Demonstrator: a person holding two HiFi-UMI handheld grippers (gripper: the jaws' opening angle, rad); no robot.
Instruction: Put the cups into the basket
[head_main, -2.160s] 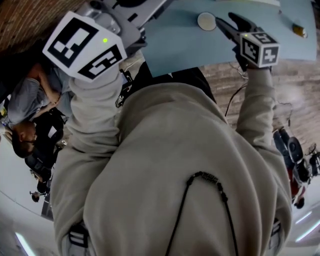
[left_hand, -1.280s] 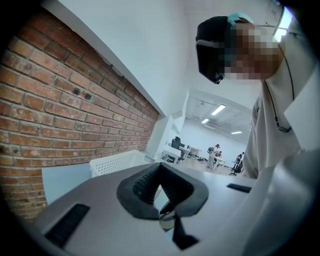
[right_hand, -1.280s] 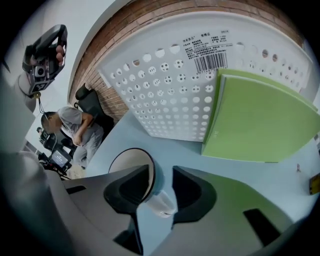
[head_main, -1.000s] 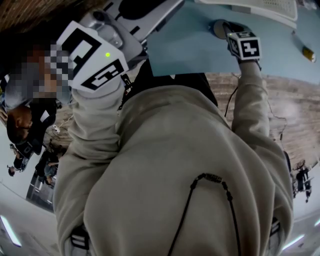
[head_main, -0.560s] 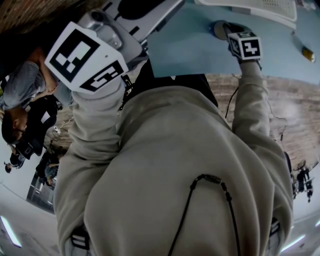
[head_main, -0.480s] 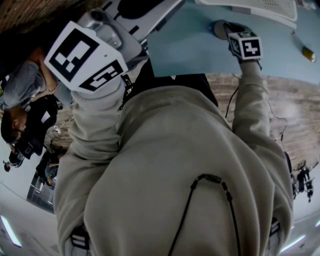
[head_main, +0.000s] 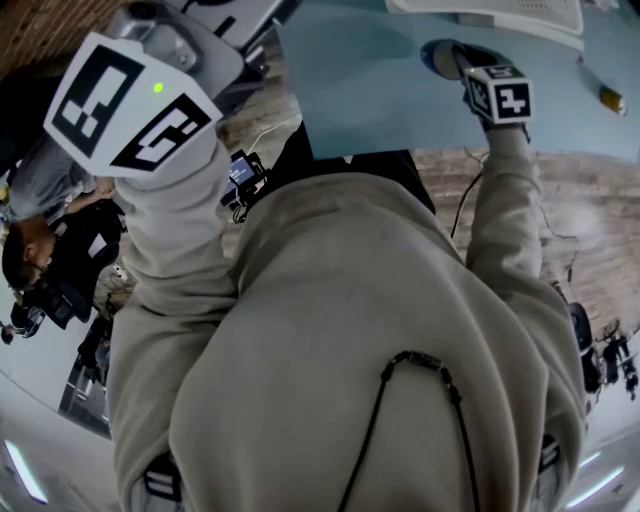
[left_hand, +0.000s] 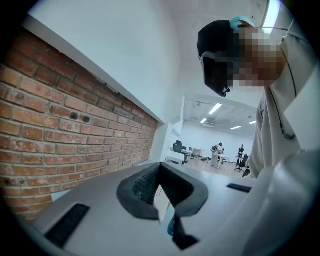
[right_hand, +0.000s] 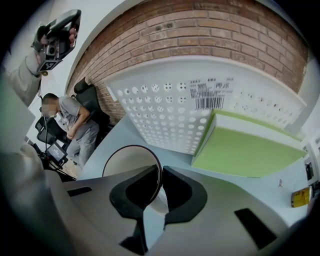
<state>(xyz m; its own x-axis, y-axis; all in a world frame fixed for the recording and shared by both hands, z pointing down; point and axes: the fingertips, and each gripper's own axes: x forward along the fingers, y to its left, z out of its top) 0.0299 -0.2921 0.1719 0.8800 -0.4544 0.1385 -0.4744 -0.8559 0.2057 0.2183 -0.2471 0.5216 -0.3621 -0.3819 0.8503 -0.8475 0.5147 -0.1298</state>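
Observation:
A pale cup (right_hand: 127, 160) stands on the light blue table (head_main: 370, 90), close in front of the white perforated basket (right_hand: 200, 105). My right gripper (right_hand: 161, 175) points steeply down and is shut on the cup's rim, one pad inside the wall and one outside. In the head view the cup (head_main: 440, 57) shows just beyond the right gripper's marker cube (head_main: 500, 98), and the basket (head_main: 500, 12) lies at the top edge. My left gripper (left_hand: 161, 172) is raised off the table toward a brick wall, its jaws shut with nothing between them.
A green flat board (right_hand: 245, 150) leans against the basket's right side. A small yellow object (right_hand: 300, 197) lies on the table at far right. A seated person (right_hand: 70, 120) and a black chair (right_hand: 87, 95) are beyond the table's left edge.
My left gripper has risen and swung to the left in the head view. The right gripper, which stood beside the cup earliest on, has stayed clamped on its rim for the last second.

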